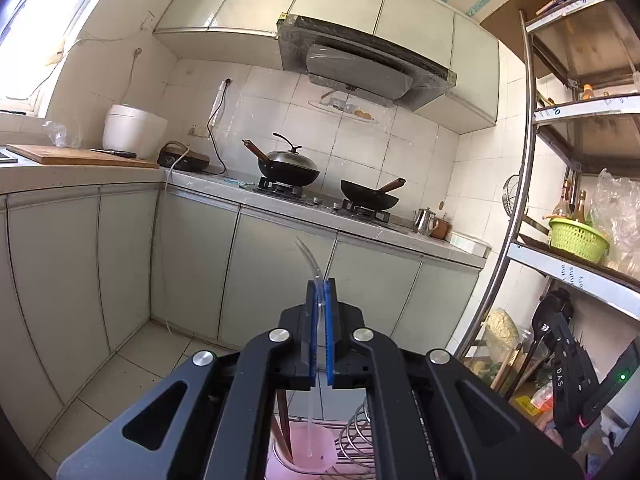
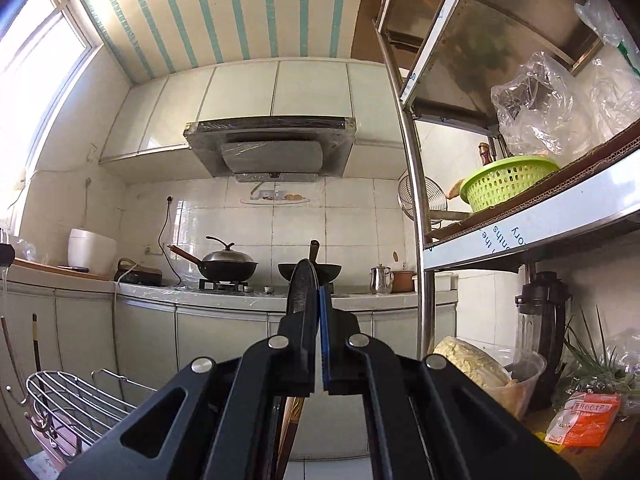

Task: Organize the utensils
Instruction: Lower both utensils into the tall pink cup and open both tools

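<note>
- The left gripper (image 1: 319, 286) has its blue pads pressed together on a clear plastic utensil (image 1: 310, 260), thin and curved, probably a spoon or fork; its tip rises toward 12 o'clock above the pads and its handle runs down toward 6 o'clock behind them.
- The right gripper (image 2: 316, 292) pinches a dark, flat-bladed utensil (image 2: 302, 284), likely a black spoon or spatula, its tip standing just above the pads at 12 o'clock. It shows in the left wrist view at about 4 o'clock.
- Directly below the left gripper, at 6 o'clock, sits a pink plastic cup (image 1: 316, 452) already holding dark brown chopsticks (image 1: 282, 424); the clear handle's lower end hangs over or inside the cup, which of the two cannot be told.
- A wire dish rack (image 2: 76, 400) stands at 8 o'clock of the right gripper, touching or just beside the cup.
- Judged from this, the task is partly done: some pieces are in the cup, while both held utensils are not yet released.
- Beyond, a lidded wok (image 1: 288, 164) and an open wok (image 1: 370, 196) rest on the stove at 12 o'clock.
</note>
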`<action>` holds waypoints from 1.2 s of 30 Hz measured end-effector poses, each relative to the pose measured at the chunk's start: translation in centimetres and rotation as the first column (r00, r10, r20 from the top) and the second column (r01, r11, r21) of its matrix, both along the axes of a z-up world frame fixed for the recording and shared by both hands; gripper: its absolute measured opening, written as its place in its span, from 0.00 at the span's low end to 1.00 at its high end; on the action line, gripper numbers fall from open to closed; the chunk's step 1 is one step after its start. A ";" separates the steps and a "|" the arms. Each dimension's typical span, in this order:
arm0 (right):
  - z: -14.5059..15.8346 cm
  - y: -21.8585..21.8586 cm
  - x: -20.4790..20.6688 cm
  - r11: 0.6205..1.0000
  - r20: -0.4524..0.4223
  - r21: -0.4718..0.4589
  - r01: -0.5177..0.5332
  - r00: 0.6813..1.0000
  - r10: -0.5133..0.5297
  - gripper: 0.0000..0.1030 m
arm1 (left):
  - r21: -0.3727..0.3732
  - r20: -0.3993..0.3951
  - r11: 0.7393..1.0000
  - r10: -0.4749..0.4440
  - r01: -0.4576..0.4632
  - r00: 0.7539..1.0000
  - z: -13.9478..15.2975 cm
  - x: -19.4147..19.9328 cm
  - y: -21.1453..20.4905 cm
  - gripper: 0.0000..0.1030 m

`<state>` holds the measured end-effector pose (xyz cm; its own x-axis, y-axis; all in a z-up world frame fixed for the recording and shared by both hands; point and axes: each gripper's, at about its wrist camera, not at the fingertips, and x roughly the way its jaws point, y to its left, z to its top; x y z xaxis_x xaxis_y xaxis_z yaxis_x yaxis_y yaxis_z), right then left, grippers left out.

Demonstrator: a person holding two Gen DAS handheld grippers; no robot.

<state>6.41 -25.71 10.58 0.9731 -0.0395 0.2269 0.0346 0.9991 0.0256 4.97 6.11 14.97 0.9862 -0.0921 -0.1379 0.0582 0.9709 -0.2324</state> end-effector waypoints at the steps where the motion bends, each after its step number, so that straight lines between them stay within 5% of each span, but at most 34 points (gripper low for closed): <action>1: -0.2 0.1 0.0 1.000 -0.006 -0.007 -0.004 1.000 0.004 0.01 | 0.012 -0.002 1.000 0.002 -0.002 1.000 -0.3 0.3 -0.1 0.02; 23: -6.2 0.8 -2.4 0.994 -0.306 0.028 -0.108 0.946 0.111 0.02 | 0.005 -0.152 0.998 -0.060 0.062 0.986 -7.0 -0.2 -0.4 0.02; 36: -6.5 0.1 -2.4 0.989 -0.365 0.068 -0.131 0.919 0.147 0.02 | -0.009 -0.230 1.000 -0.023 0.021 0.973 -9.1 1.0 0.6 0.02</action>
